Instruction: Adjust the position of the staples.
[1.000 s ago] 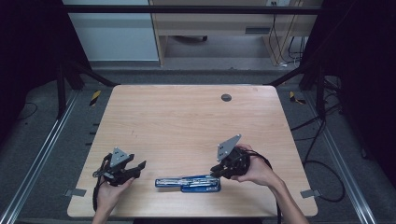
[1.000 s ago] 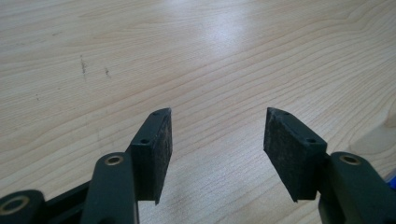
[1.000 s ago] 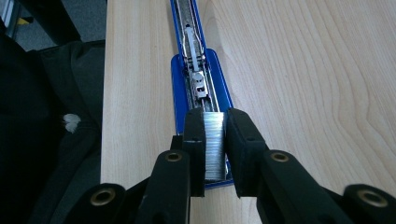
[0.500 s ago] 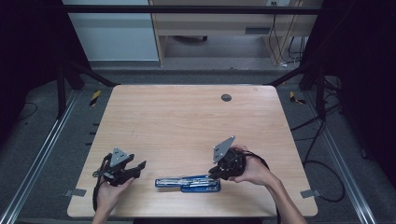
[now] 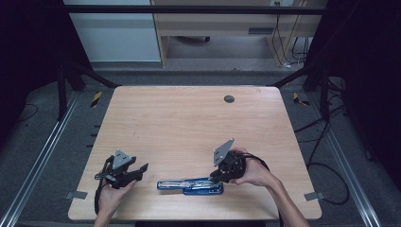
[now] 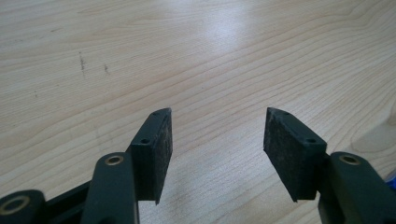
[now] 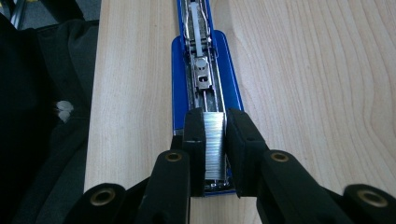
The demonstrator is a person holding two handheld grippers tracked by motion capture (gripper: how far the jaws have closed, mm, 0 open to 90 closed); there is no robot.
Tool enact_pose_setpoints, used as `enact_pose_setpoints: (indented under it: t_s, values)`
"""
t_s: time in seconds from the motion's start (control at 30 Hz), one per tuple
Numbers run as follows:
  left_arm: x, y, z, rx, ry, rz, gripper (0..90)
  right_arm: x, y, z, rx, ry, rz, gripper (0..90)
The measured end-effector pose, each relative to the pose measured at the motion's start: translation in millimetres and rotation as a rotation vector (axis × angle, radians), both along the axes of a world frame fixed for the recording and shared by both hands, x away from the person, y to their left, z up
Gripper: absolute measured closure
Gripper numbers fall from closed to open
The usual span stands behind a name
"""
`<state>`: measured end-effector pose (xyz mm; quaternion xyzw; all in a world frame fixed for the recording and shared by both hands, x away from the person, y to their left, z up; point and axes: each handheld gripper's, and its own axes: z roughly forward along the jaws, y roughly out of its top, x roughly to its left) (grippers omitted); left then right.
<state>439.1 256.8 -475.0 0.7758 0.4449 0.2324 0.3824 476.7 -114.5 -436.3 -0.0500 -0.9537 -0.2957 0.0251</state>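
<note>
Light wood table [image 5: 189, 127], mostly bare.
Small dark round disc [image 5: 229, 99] near far edge; pale cabinet [image 5: 113, 38] and wooden desk [image 5: 213, 23] behind, black cables [image 5: 326, 142] on grey floor at right.

The right gripper [image 7: 215, 154] pinches a strip of staples [image 7: 214, 144] between its pads, held over the channel of an opened blue stapler [image 7: 205, 74]; the stapler lies on the wooden table [image 7: 308, 93].
</note>
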Motion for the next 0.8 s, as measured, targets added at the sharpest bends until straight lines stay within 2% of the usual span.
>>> enact_pose_setpoints:
  t_s: [0.2, 0.8]
  values:
    - [0.0, 0.3, -0.3, 0.002, 0.0, 0.002, 42.4, 1.1, -0.2, -1.3, -0.005, 0.007, -0.002, 78.8]
    - [-0.1, -0.1, -1.6, 0.008, 0.004, 0.007, 42.4, 5.5, -0.1, -3.5, -0.016, 0.008, 0.054, 78.8]
